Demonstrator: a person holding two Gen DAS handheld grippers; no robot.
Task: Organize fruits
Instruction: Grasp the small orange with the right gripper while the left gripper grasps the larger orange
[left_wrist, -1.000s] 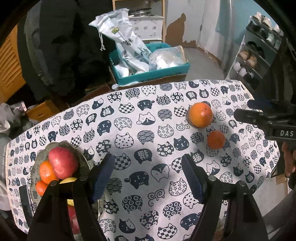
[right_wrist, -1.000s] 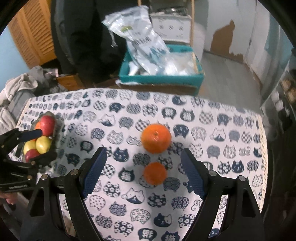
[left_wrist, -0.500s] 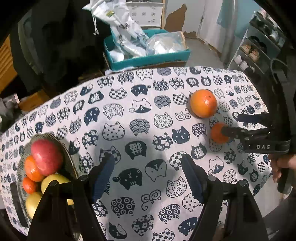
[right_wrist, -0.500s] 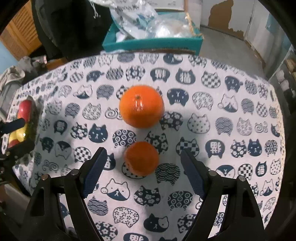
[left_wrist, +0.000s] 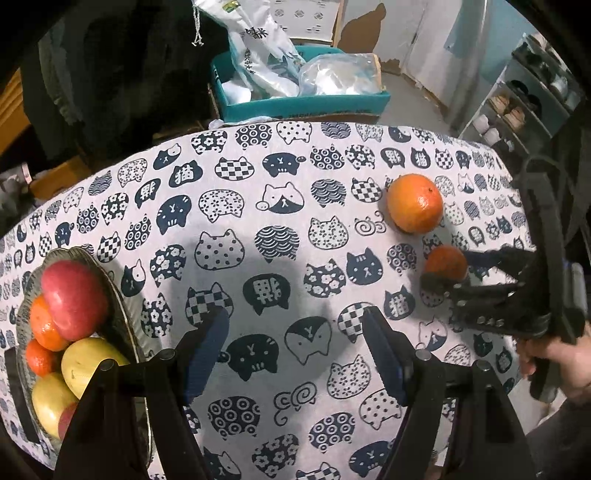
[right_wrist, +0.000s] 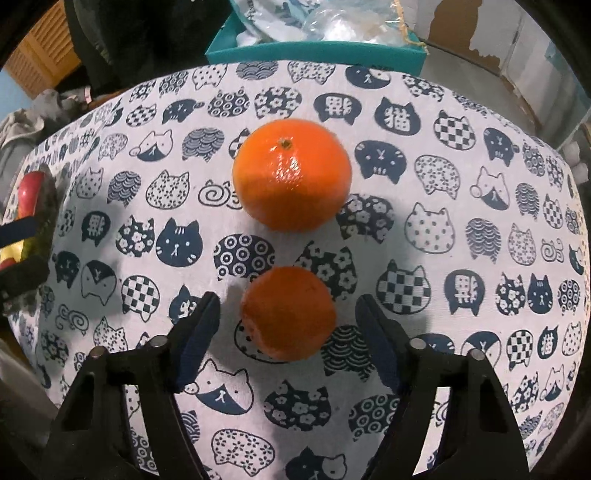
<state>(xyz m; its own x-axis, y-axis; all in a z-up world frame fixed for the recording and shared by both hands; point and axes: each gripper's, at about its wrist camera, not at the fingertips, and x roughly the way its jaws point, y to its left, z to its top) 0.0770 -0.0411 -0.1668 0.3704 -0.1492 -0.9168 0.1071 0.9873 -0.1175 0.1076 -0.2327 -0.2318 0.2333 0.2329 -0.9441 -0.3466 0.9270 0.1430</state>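
Closing R gripper on the small mandarin, pick step under way.
My right gripper (right_wrist: 286, 325) has the small mandarin (right_wrist: 288, 314) between its jaws on the cat-print cloth (right_wrist: 461, 221); jaws are closing, pads not touching yet. Big orange (right_wrist: 291, 175) sits just beyond. Next, I think: squeeze gently, lift, carry to the fruit bowl (left_wrist: 123, 325). Mandarin looks dull, slightly dimpled. Left gripper (left_wrist: 295, 347) is half open, empty.

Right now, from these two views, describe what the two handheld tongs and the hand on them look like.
Both tongs are black plastic frames. The left tongs and the right tongs each carry two dark blue pads on angled black arms fixed with round silver pins. In the left view, the right tongs show a row of small rivets along the body. The hand on them is bare, with a dark sleeve below it.
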